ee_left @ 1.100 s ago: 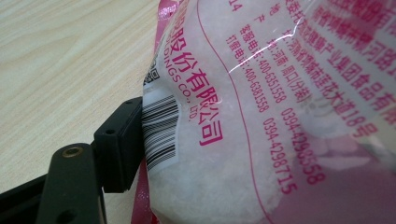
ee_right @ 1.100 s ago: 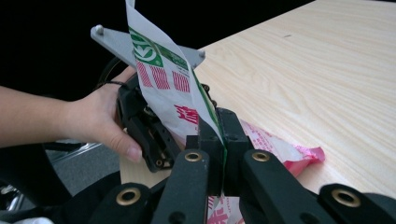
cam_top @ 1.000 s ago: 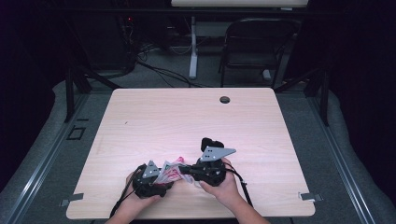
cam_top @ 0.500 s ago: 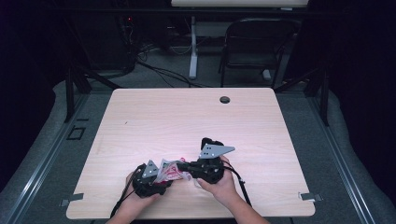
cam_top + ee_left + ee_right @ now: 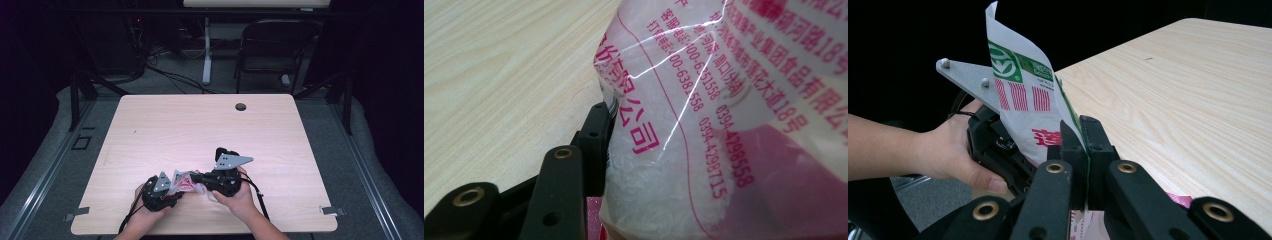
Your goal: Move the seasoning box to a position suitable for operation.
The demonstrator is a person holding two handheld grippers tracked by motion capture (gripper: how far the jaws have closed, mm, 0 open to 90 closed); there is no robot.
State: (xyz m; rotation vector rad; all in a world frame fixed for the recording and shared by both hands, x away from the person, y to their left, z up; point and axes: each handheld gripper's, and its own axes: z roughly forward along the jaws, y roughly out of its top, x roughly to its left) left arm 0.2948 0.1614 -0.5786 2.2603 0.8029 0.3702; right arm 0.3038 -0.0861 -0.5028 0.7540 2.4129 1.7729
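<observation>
Gripping the flat sealed edge of a plastic bag (image 5: 1030, 107), the right gripper (image 5: 1083, 150) has its jaws pinched tight on the thin film, and that printed edge stands up like a stiff flag above them. The bag (image 5: 184, 181) sits at the near edge of the table (image 5: 200, 125), between the two grippers and a little left of the middle, with both hands close around it. The left gripper (image 5: 167, 189) has just been closing its jaws around the bag's full belly; one black pad (image 5: 599, 142) lies against the clear film where white grains (image 5: 649, 185) show through, though the other side of that grip is hidden, so I cannot tell whether it truly squeezes yet. This bag (image 5: 724, 115) looks soft and loose, likely to sag and shift as the grains slide inside, and its glossy skin will probably be slippery. It seems fairly light but floppy. The sealed seam is the surest place to hold, since it is flat and cannot roll away; a squeeze on the belly risks slipping or bursting the film.
</observation>
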